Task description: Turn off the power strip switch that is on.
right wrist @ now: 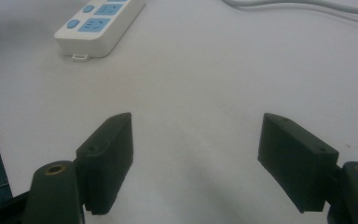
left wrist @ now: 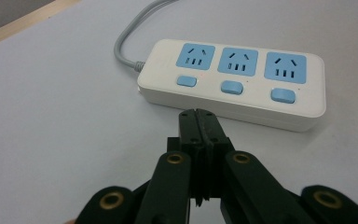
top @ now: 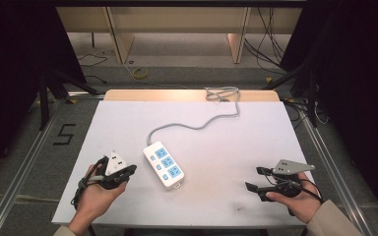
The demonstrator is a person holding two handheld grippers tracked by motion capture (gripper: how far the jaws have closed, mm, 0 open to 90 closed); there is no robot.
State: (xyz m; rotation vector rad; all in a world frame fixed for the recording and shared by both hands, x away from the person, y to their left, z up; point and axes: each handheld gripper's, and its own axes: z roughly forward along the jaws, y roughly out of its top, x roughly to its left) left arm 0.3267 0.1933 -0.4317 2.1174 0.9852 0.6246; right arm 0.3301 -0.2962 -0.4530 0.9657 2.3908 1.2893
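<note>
The power strip (top: 164,165) lies flat on the white table (top: 256,142), a little left of centre and nearer the front edge than the back, skewed so one short end points toward the front-right corner. Its grey cable (top: 197,125) runs off toward the back edge and ends in a loose coil there. Your left gripper (left wrist: 198,116) has its jaws pressed together, empty, tips just short of the strip's long side by the blue switches. Your right gripper (top: 254,179) sits near the front-right corner, well apart from the strip, jaws spread wide with nothing between them. Handling estimate: rigid plastic shell, light to moderate weight, smooth and probably slippery against the pads; not fragile, though the rocker switches and socket faces are best left unpressed. Best hold is likely across the narrow width, pads on the two long side walls near mid-length. Expect the cable to be stiff enough to drag and twist the strip when you lift or slide it.
</note>
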